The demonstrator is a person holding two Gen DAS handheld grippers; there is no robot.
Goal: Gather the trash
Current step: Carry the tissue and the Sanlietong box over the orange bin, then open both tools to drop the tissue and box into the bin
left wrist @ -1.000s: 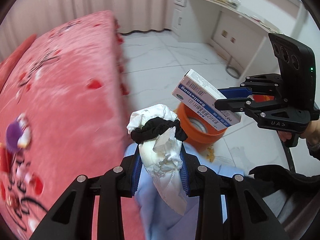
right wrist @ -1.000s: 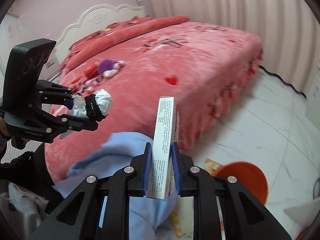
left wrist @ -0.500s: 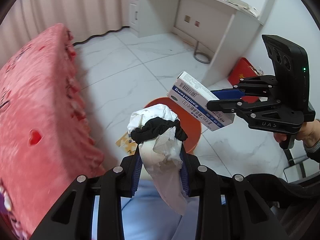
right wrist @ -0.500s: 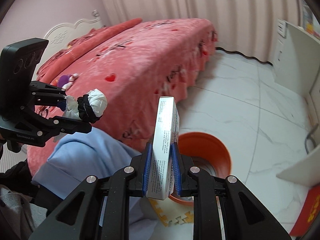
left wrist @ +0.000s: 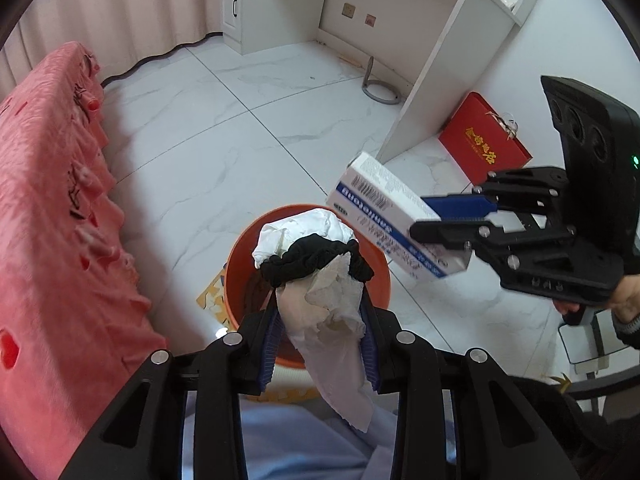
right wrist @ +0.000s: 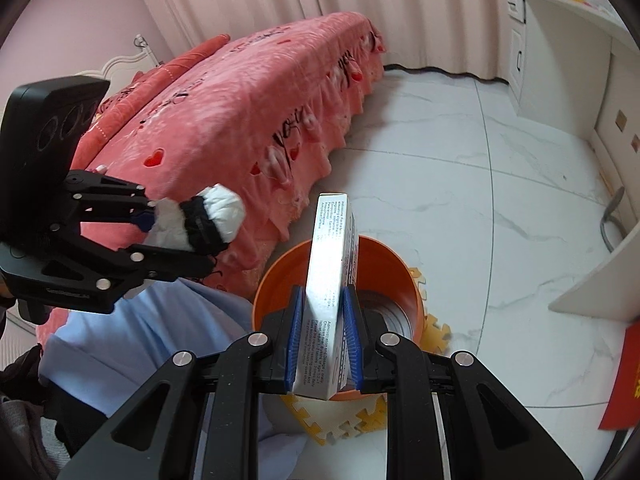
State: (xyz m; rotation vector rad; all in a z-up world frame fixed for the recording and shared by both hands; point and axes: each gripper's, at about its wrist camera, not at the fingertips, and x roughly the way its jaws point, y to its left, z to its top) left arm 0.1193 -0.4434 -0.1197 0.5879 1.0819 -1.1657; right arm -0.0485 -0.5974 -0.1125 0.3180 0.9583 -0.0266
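Note:
My left gripper (left wrist: 320,344) is shut on a crumpled white tissue wad (left wrist: 320,308) with a black hair tie (left wrist: 316,258) looped around it. It hangs over the orange bin (left wrist: 240,264) on the floor. My right gripper (right wrist: 320,340) is shut on a white and blue medicine box (right wrist: 330,280), held upright above the orange bin (right wrist: 384,264). The box (left wrist: 392,224) and right gripper (left wrist: 472,220) show in the left wrist view to the right of the bin. The left gripper (right wrist: 168,236) with the tissue wad (right wrist: 208,220) shows at left in the right wrist view.
A bed with a pink cover (right wrist: 240,120) stands left of the bin. A white desk (left wrist: 440,20) and a red gift bag (left wrist: 484,140) are at the right. A yellow foam mat (right wrist: 432,328) lies under the bin. A light blue cloth (right wrist: 140,340) is below both grippers.
Both grippers have swung away from the bed toward the orange bin. The tissue wad and the box are now above the bin and closer to it.

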